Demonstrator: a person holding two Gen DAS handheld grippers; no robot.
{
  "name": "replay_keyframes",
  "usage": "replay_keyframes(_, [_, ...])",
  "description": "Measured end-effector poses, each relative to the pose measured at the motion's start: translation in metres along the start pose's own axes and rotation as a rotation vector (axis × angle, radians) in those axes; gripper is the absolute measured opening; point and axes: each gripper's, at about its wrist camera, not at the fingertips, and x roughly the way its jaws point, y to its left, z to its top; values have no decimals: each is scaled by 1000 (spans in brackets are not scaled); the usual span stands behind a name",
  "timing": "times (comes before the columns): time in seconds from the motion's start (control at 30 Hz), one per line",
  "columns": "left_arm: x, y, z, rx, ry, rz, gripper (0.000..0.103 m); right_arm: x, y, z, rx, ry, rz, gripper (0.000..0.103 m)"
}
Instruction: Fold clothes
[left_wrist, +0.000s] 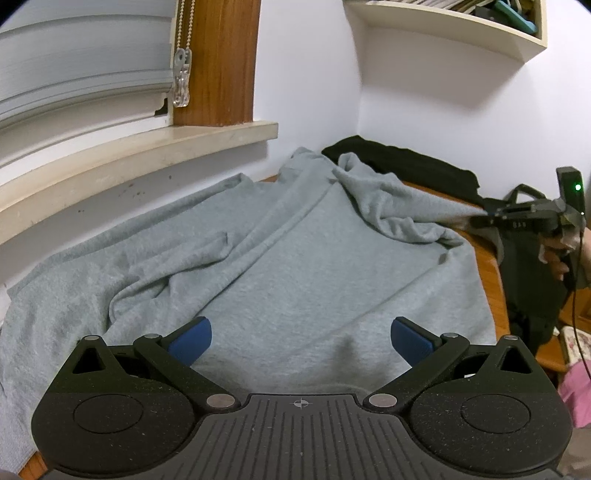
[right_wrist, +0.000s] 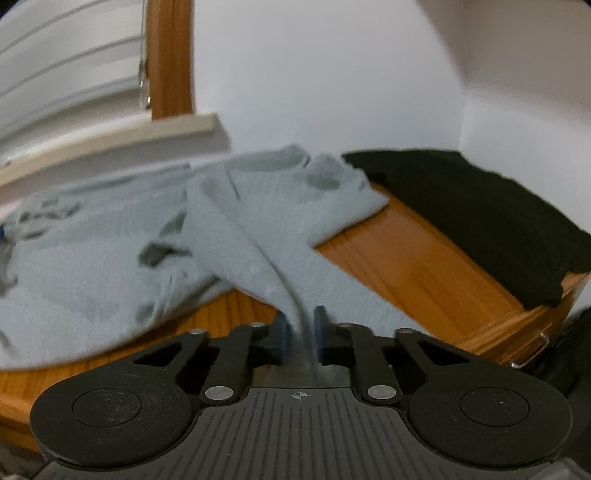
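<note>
Grey garment (left_wrist: 295, 251): spread over most of the wooden table (right_wrist: 406, 258), filling the centre of the left wrist view; rumpled, with long creases running from lower left toward the upper middle of the frame.
Long axis: seems to run from the near edge toward the far wall corner (hard to be sure which end is the collar), with one strip pulled off to the right.
Progress: early, by my reading; one flap lies turned over at upper right, but no tidy fold shows and the wrinkles are not smoothed. Most of the folding is left.
Right gripper (right_wrist: 300, 330): jaws nearly closed, pinching a drawn-out strip of the grey cloth at the bottom centre of its own view; the picture is blurred.
Left gripper (left_wrist: 301, 339): jaws spread wide, holding nothing, hanging above the near part of the cloth.
Black garment (right_wrist: 480, 214): lies at the far right of the table, apart from the grey one.
Surroundings: window sill (left_wrist: 129, 158) at upper left, shelf (left_wrist: 461, 33) at upper right.
</note>
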Motion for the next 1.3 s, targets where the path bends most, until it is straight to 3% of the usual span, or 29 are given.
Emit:
replay_keyframes(0.13, [-1,2,1,-4,-3,3,103,-4,2,8,-7,-42,-22,6])
replay_keyframes(0.3, [-2,3,0,-5,-9,8,103,-13,24,51,-57,-144,10,6])
replay_keyframes(0.47, [-6,3,2,12,-35,10,103,-22,84,93,-158,-227,145,6])
replay_keyframes(0.77, [-17,5,2,44,-98,9,103,1,173,100,-255,-143,421,7])
replay_keyframes(0.87, [-17,5,1,51,-113,12,103,9,202,102,-287,-114,513,23])
replay_keyframes(0.93, [-17,6,1,57,-120,19,101,10,191,97,-272,-108,503,41])
replay_keyframes(1.03, [-17,5,1,61,-133,25,89,11,158,88,-229,-106,449,43])
replay_keyframes(1.1, [-15,6,4,47,-135,16,64,11,135,82,-200,-105,412,43])
replay_keyframes(1.3, [5,-19,27,58,-79,-13,22,23,84,63,-159,-102,302,42])
